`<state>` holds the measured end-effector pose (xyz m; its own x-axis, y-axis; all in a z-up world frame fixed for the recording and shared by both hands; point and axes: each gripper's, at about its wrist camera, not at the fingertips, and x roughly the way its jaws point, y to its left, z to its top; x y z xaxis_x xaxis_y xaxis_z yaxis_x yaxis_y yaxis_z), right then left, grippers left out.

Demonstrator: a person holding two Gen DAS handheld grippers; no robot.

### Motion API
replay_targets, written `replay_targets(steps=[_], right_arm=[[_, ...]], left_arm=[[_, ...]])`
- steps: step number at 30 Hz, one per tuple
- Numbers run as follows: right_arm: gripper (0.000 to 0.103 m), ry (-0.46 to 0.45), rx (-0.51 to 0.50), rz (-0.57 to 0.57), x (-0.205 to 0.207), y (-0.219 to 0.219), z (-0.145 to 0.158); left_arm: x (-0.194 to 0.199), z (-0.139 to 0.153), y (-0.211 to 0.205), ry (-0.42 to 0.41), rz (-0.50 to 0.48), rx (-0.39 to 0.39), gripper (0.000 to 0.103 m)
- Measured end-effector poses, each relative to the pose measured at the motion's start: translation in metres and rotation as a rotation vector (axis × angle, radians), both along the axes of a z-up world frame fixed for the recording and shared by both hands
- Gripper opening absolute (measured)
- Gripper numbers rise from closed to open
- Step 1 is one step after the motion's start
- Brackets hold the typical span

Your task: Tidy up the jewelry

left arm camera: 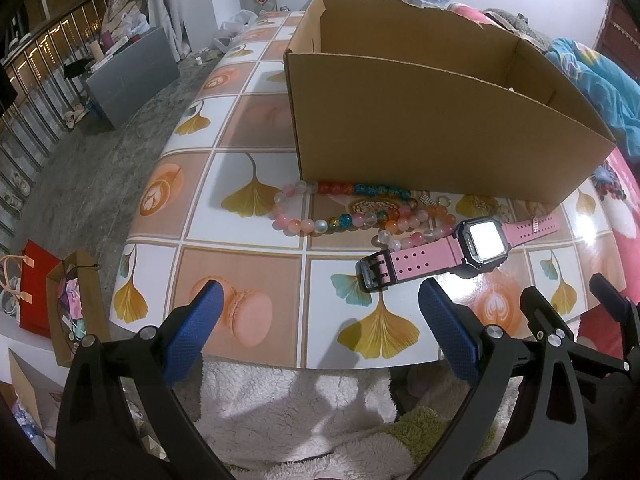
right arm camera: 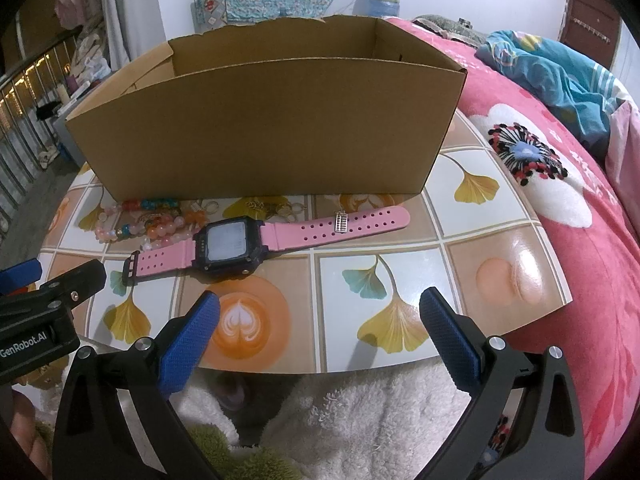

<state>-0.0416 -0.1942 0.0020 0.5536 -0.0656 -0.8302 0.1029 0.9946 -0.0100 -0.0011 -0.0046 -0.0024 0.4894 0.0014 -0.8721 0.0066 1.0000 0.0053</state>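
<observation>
A pink-strapped watch (left arm camera: pixel 460 246) (right arm camera: pixel 240 242) with a black square face lies flat on the patterned table mat. Behind it, strands of coloured beads (left arm camera: pixel 348 210) (right arm camera: pixel 152 222) and small gold and silver trinkets (right arm camera: pixel 276 206) lie against the front wall of an open cardboard box (left arm camera: pixel 420 120) (right arm camera: pixel 272 120). My left gripper (left arm camera: pixel 320 308) hovers open near the mat's front edge, left of the watch, with nothing between its blue pads. My right gripper (right arm camera: pixel 320 316) is also open and holds nothing, just in front of the watch. A small silver charm (right arm camera: pixel 342 222) rests on the watch strap.
The mat (right arm camera: pixel 480 240) lies on a bed with a pink flowered blanket (right arm camera: pixel 580 220) to the right and a blue quilt (right arm camera: pixel 560 72) behind. White fleece (left arm camera: pixel 300 408) lies below the grippers. Paper bags (left arm camera: pixel 60 304) and a grey box (left arm camera: pixel 128 72) stand on the floor to the left.
</observation>
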Motion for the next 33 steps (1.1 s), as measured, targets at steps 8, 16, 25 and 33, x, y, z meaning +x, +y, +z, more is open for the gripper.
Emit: replay_targets(steps=[8, 16, 25, 33], right_arm=[[0.097, -0.001, 0.0, 0.0, 0.0002, -0.0002, -0.0002], [0.097, -0.001, 0.001, 0.0, 0.0002, -0.0001, 0.0003], [0.097, -0.001, 0.002, -0.001, -0.0008, -0.0008, -0.0006], [0.097, 0.0, 0.002, -0.001, 0.0028, 0.0002, 0.0026]], left_arm=[[0.0002, -0.0001, -0.0003, 0.001, 0.0, 0.001, 0.094], [0.0003, -0.0001, -0.0005, 0.001, 0.0, 0.0, 0.094], [0.0003, -0.0016, 0.0015, -0.001, 0.0, 0.002, 0.094], [0.0002, -0.0016, 0.0016, -0.001, 0.0, 0.001, 0.094]])
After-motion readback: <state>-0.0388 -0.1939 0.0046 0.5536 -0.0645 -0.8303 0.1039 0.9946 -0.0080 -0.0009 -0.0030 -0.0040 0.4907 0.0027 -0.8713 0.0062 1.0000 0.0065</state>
